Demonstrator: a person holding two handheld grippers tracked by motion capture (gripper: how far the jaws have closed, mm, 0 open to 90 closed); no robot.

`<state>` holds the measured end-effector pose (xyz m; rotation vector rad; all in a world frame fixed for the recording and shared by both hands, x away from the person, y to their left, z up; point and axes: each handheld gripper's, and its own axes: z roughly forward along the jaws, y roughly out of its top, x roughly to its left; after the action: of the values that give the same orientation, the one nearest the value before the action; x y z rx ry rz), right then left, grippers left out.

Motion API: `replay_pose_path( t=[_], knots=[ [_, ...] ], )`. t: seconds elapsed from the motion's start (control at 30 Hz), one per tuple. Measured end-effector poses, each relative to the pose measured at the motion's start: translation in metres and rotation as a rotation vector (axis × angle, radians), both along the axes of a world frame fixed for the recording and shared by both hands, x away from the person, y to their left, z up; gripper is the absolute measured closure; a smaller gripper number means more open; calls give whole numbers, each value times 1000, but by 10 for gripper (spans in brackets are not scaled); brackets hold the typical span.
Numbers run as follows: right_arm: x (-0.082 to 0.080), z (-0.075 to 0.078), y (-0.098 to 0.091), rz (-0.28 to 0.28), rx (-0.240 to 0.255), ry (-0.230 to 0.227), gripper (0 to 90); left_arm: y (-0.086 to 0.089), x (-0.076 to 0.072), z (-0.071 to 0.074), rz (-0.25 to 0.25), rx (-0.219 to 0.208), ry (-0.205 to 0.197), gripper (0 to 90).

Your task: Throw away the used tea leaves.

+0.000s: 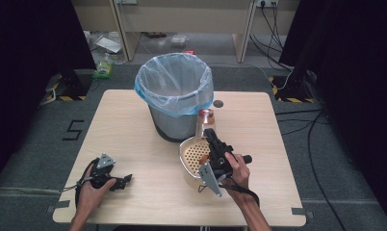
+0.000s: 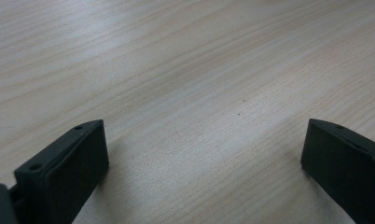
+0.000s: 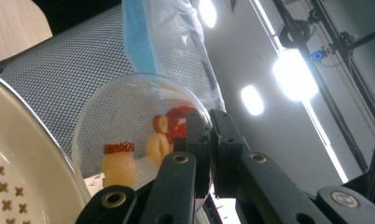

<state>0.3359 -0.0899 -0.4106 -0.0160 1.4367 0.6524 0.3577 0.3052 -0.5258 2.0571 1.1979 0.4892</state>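
Ceiling lamps (image 3: 293, 74) glare white in the right gripper view; the high view is soft, dark at both sides.

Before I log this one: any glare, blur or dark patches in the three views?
High view: even light on the table, surroundings dark. Left gripper view: sharp wood grain, soft shadows beside the left gripper jaws. Right gripper view: ceiling lights blow out to white glare; the glass cup looks slightly soft.

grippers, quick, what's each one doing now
Left gripper: open, empty, low over the table.
Right gripper: shut on the clear cup's rim.
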Motion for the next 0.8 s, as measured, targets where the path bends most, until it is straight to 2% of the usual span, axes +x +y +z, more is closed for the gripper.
replay_pose_path(
  t=[0.1, 0.13, 0.2, 0.23, 0.27, 0.37, 0.43, 0.47, 0.5, 0.53, 0.6, 0.63, 0.67, 0.7, 0.73, 0.77, 0.8],
  knots=[
    [-2, 4, -2, 1, 26, -21, 875, 0, 0, 0, -1, 3, 0, 0],
    [-3, 5, -3, 4, 30, -43, 875, 0, 0, 0, -1, 2, 0, 0],
    [0, 6, -6, -13, 32, -47, 875, 0, 0, 0, -1, 1, 0, 0],
    [0, 5, -7, -14, 33, -64, 875, 0, 0, 0, 0, 1, 0, 0],
    [-3, 6, -6, -14, 11, -82, 876, 0, 0, 0, -1, 3, 0, 0],
    [-2, 5, -4, -26, 0, -91, 876, 0, 0, 0, -1, 2, 1, 0],
    [-1, 5, -2, -33, -28, -104, 876, 0, 0, 0, -1, 3, 0, 0],
    [0, 4, -2, -32, -12, -99, 876, 0, 0, 0, -1, 3, 1, 0],
    [-2, 4, 0, -21, -26, -116, 876, 0, 0, 0, -1, 2, 0, 0],
    [-1, 4, 0, -34, -52, -121, 876, 0, 0, 0, -1, 2, 0, 0],
    [0, 2, 0, -26, -8, -102, 876, 0, 0, 0, 0, 1, 1, 0],
    [1, 2, 0, -31, -41, -117, 876, 0, 0, 0, 0, 1, -1, 0],
    [2, 1, -1, -34, -25, -110, 876, 0, 0, 0, 0, 1, 0, 0],
    [-2, 3, 0, -18, -13, -133, 877, 0, 0, 0, -1, 2, 1, 0],
    [-2, 4, 1, -16, -43, -162, 877, 0, 0, 0, 0, 2, 1, 0],
    [3, 2, 0, -44, -39, -137, 877, 0, 0, 0, 1, 0, 0, 0],
    [4, 1, -1, -49, -30, -130, 877, 0, 0, 0, 1, 0, 0, 0]
  ],
)
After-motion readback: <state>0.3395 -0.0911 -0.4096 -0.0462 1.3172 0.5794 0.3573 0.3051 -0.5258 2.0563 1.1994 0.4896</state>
